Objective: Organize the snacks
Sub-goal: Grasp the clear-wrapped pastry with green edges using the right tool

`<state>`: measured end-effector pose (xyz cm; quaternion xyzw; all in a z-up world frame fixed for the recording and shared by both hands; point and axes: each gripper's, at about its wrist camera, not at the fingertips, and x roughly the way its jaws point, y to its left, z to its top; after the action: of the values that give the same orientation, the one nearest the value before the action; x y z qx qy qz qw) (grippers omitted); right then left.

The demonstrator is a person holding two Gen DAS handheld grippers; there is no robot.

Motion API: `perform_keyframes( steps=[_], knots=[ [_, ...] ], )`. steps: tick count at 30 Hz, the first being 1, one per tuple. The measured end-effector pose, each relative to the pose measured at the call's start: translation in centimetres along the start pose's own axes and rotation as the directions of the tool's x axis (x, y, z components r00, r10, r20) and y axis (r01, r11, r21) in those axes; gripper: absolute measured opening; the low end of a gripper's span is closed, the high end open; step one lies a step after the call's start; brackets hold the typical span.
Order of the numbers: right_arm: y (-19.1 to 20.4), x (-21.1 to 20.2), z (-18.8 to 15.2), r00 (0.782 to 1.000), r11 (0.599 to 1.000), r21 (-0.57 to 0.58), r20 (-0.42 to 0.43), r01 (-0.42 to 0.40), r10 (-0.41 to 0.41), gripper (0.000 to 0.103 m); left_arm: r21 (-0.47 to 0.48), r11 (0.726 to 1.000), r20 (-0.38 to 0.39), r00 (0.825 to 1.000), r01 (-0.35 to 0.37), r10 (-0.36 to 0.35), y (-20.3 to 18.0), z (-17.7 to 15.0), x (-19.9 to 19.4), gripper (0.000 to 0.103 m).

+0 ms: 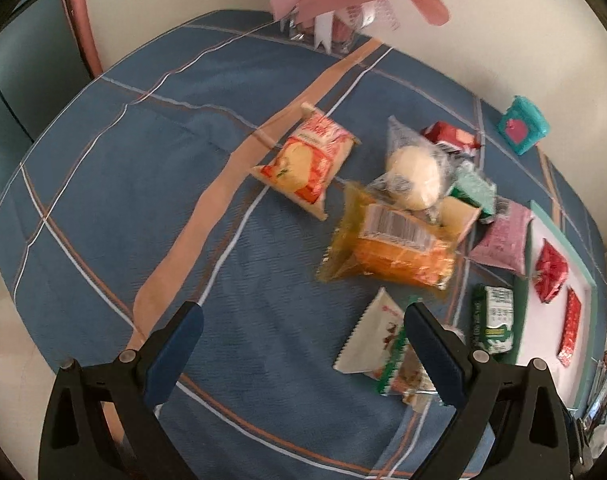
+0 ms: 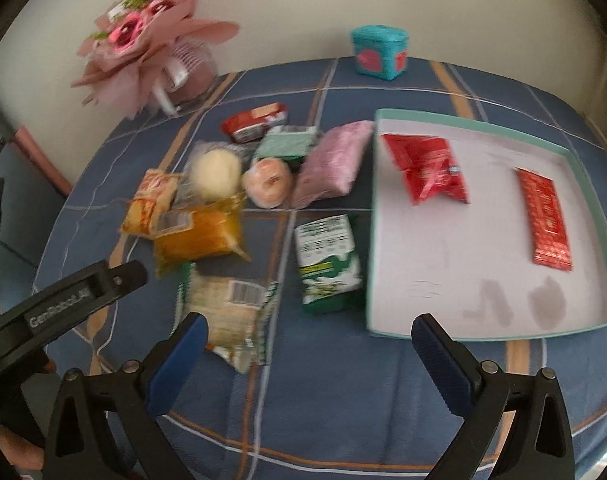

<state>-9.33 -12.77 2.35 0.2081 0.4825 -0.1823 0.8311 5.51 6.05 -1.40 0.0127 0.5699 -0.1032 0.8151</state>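
Snack packets lie scattered on a blue plaid tablecloth [image 2: 327,392] beside a shallow teal-rimmed tray [image 2: 595,200], the landmark here. Inside the tray a crumpled red packet [image 2: 427,168] lies toward its far-left corner, and a flat red bar [image 2: 545,224] sits to its right, its long axis running from the far rim toward the near rim. Just left of the tray a green-and-white carton [image 2: 329,264] lies on its side, long axis parallel to the tray's left wall, printed panel up; its text is too blurred to read. Farther left an orange packet [image 2: 199,240] shows a barcode label face up, with a green-edged clear packet [image 2: 227,312] nearer the camera. A pink packet [image 2: 335,160] lies by the tray's far-left corner. The right gripper [image 2: 309,332] hovers with jaws spread wide and empty; the left gripper [image 1: 303,320] likewise stands wide apart, holding nothing, and its side reads "GenRobot.AI" in the right wrist view.
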Motion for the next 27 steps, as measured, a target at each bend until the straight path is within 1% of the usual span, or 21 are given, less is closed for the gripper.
perform_keyframes(
  steps=[4,8,13,15,21,27],
  knots=[
    [1.1,1.1,0.1,0.999,0.999,-0.009,-0.032,-0.038,0.037,0.103,-0.052,0.998,-0.045,0.999,-0.023,0.021,1.4,0.4,1.0,0.1],
    [2.6,1.8,0.4,0.996,0.997,-0.014,-0.041,-0.08,0.079,0.103,-0.077,0.997,-0.057,0.998,-0.031,0.027,2.3,0.8,1.4,0.1],
    [4.3,2.9,0.5,0.996,0.996,-0.059,-0.065,-0.072,0.068,0.103,-0.089,0.995,-0.072,0.996,-0.05,0.043,2.7,1.3,2.0,0.1],
    [4.6,3.6,0.5,0.994,0.996,-0.053,-0.085,-0.075,0.07,0.103,-0.09,0.995,-0.076,0.996,-0.047,0.04,3.0,1.4,2.2,0.1],
    [4.8,4.8,0.7,0.993,0.998,-0.029,-0.102,-0.055,0.052,0.103,-0.086,0.996,-0.09,0.996,-0.029,0.021,2.9,1.5,3.1,0.1],
    [5.4,6.0,0.8,0.992,0.998,-0.015,-0.117,-0.053,0.051,0.099,-0.096,0.995,-0.131,0.991,-0.01,-0.002,3.0,1.5,4.3,0.1]
  ],
)
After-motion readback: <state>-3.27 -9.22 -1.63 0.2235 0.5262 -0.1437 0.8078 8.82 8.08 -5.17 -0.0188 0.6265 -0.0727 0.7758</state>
